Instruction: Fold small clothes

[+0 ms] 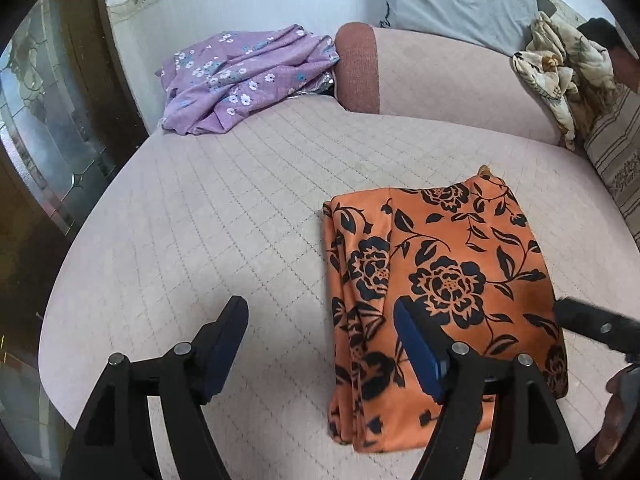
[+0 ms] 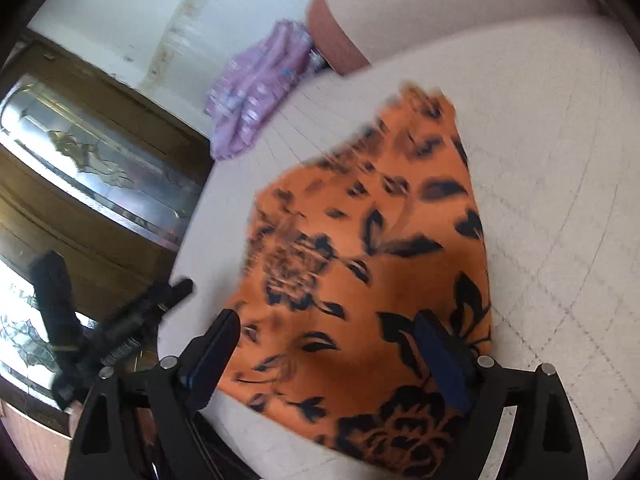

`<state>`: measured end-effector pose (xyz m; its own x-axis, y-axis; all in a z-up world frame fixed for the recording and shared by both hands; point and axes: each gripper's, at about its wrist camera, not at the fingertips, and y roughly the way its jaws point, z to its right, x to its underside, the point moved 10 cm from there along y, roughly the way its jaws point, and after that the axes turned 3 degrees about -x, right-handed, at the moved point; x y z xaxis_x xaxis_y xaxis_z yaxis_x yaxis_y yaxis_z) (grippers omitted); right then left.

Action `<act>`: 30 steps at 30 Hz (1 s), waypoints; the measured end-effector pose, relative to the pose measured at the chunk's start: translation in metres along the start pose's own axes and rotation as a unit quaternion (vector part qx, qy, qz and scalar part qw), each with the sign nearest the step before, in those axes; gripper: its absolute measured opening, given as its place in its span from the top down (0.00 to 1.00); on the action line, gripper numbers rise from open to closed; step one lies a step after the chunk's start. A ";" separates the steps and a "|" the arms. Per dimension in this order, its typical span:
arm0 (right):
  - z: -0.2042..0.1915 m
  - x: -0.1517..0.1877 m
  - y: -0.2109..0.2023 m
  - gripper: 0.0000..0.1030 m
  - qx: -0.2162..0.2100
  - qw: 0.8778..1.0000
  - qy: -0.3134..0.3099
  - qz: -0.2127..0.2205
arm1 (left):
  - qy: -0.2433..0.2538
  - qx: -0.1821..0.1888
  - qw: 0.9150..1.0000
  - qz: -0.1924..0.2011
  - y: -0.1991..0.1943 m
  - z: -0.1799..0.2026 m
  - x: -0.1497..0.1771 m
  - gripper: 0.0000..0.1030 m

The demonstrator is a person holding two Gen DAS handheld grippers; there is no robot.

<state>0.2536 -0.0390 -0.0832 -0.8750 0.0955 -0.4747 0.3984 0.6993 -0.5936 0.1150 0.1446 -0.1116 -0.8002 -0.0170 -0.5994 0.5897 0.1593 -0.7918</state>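
Observation:
An orange cloth with black flowers (image 1: 440, 272) lies folded into a long rectangle on the quilted pinkish mattress (image 1: 208, 216). My left gripper (image 1: 320, 312) hovers open above the cloth's near left edge. Its right finger (image 1: 416, 344) is over the fabric and its left finger is over bare mattress; nothing is gripped. One finger of my right gripper (image 1: 592, 324) shows at the cloth's right side. In the blurred right wrist view my right gripper (image 2: 326, 320) stands open over the orange cloth (image 2: 360, 248), and its pads are off the fabric. A finger of the left gripper (image 2: 160, 298) shows at the left.
A crumpled purple flowered cloth (image 1: 248, 76) lies at the back left by the wall. A pink bolster with a reddish end (image 1: 440, 76) runs along the back. A cream cloth (image 1: 560, 76) and a striped pillow (image 1: 616, 148) sit at the right. The mattress edge and a wooden glass door (image 1: 48, 128) are on the left.

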 end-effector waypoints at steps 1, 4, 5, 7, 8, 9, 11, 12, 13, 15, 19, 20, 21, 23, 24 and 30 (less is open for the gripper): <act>-0.007 -0.002 -0.005 0.12 -0.004 1.000 -0.015 0.008 | -0.003 0.000 1.000 0.001 -0.002 0.000 0.001 0.26; 0.000 0.005 0.003 0.11 0.011 1.000 -0.019 -0.012 | -0.002 0.002 1.000 -0.001 0.002 0.004 0.003 0.26; 0.013 0.013 0.013 0.11 0.024 0.999 -0.005 -0.034 | -0.002 0.001 1.000 -0.002 0.001 0.005 0.004 0.26; 0.022 0.019 0.020 0.11 0.025 0.999 0.001 -0.042 | -0.002 0.002 1.000 -0.005 -0.004 0.006 0.008 0.26; 0.015 0.016 0.012 0.11 0.024 0.999 -0.004 -0.033 | -0.002 0.002 1.000 -0.003 -0.006 0.006 0.010 0.26; 0.010 0.015 0.008 0.11 0.025 0.999 -0.006 -0.030 | -0.003 0.001 1.000 -0.002 -0.006 0.005 0.010 0.26; -0.004 0.011 -0.002 0.11 0.011 1.000 -0.021 -0.015 | -0.009 0.004 1.000 -0.006 -0.006 0.006 0.013 0.25; -0.009 0.011 -0.005 0.10 0.002 0.999 -0.030 -0.011 | -0.012 0.009 1.000 -0.006 -0.005 0.007 0.015 0.25; -0.006 0.014 -0.002 0.09 0.001 0.999 -0.030 -0.016 | -0.015 0.011 1.000 -0.007 -0.002 0.009 0.018 0.22; 0.016 0.028 0.015 0.08 0.018 0.998 -0.007 -0.053 | -0.012 0.009 0.999 -0.028 0.017 0.012 0.033 0.20; 0.012 0.026 0.006 0.09 -0.001 1.000 -0.002 -0.029 | -0.009 0.005 0.996 -0.087 0.060 0.011 0.072 0.17; 0.009 0.024 0.002 0.08 -0.004 1.000 -0.004 -0.025 | -0.028 0.013 0.996 -0.082 0.057 0.008 0.070 0.17; 0.009 0.020 -0.005 0.08 -0.003 1.000 -0.008 -0.015 | -0.034 0.017 0.996 -0.083 0.054 0.006 0.066 0.17; 0.021 0.008 -0.020 0.08 0.004 1.000 0.000 0.009 | -0.029 0.015 0.998 -0.061 0.044 0.004 0.052 0.17; 0.030 0.003 -0.024 0.08 0.009 1.000 0.010 0.018 | -0.027 0.013 0.998 -0.052 0.040 0.004 0.045 0.17; 0.082 -0.015 -0.037 0.08 0.025 0.995 0.084 0.042 | -0.025 0.011 0.999 -0.037 0.036 0.007 0.025 0.17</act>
<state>0.2750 -0.1245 -0.1074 -0.8703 0.2716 -0.4108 0.4809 0.6488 -0.5897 0.1172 0.1431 -0.1559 -0.8361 -0.0767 -0.5432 0.5311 0.1348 -0.8365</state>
